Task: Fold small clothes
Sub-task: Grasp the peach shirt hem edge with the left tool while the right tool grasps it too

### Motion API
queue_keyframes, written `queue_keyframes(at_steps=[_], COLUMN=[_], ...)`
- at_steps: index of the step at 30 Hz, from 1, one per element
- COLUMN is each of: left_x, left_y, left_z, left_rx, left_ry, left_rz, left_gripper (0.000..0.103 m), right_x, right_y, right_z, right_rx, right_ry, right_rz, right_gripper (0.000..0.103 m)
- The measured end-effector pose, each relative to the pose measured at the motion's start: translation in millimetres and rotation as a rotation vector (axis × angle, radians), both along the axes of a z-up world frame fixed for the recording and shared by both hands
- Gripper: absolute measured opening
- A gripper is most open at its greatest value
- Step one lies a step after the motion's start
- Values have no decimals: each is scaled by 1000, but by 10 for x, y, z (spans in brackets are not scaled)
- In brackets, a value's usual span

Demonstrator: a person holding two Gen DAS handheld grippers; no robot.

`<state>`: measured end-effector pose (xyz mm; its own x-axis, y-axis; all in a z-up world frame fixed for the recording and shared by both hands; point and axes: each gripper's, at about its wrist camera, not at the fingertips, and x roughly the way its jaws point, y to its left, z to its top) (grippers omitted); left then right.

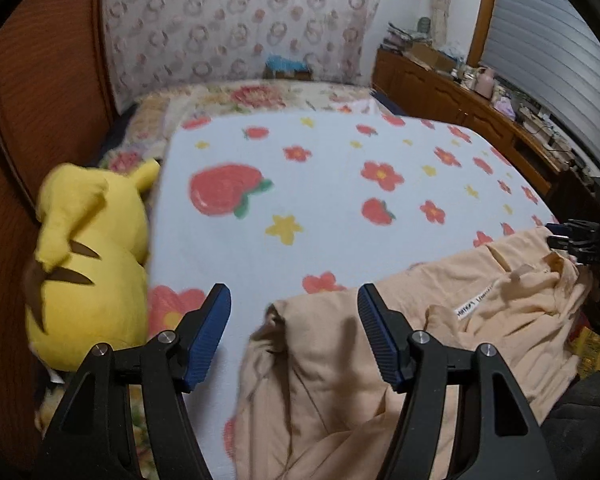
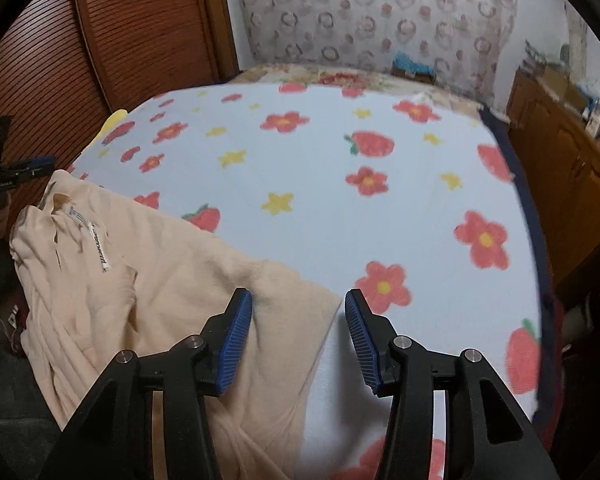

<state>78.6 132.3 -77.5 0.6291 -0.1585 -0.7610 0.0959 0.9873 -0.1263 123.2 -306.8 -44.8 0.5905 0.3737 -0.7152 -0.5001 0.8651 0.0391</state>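
A peach garment (image 1: pixel 380 360) lies spread along the near edge of the bed (image 1: pixel 320 200), on a pale blue blanket (image 2: pixel 340 208) printed with strawberries and flowers, which gives it a flat, soft base to fold on. Its neck opening and white label (image 2: pixel 100 246) face up toward the left tool's end, so it may be lying inside out, though the blur makes that hard to settle.

The left tool (image 1: pixel 294 334) hangs released over the garment's left corner, with the cloth edge between its blue pads but not pinched. The right tool (image 2: pixel 299 334) hangs released too, straddling the garment's right edge, one pad over fabric and the other over blanket. Each tool sits at an opposite end, probably so both corners can be taken together and carried over evenly.

A yellow Pikachu plush (image 1: pixel 88 264) sits at the bed's left edge, clear of the garment.
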Motion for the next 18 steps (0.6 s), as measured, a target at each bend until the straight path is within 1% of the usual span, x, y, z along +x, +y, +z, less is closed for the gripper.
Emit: queue_keyframes(at_steps=[4,7,9,12,13,14,15,16,17,18], left_x=[-3,16,17,-3,-11,-13,-18,-20,-21,-24], left_y=[2,10,20,29,33,37,23,11,-2,-20], left_z=[-102,-195,-255,-269,-269,-266,-262,-260,-257,-255], left_rx=[5,13,10,5,-3,-6,-11,-18,-21,-17], left_ry=[26,55,72,62,58,54,52,53,56,57], left_rz=[-1,10,14,16,17,16,7,-4,-12,-20], left_gripper=[67,66,66,66,61,52,46,37,31,29], right_x=[25,29,7,4,48,47,40,31,18,5], right_y=[-14,-21,-17,-2,0,1,-6,1,11,24], right_z=[-31,-33,-47,-71,-91,-93,-89,-92,-92,-95], right_rx=[24,21,12,4,5,8,13,23,18,3], right_ry=[5,3,-2,-5,-3,-1,3,11,10,7], right_rz=[-13,-18,-21,-23,-24,-23,-16,-1,5,7], right_gripper=[50,51,54,54,54,54,54,54,54,54])
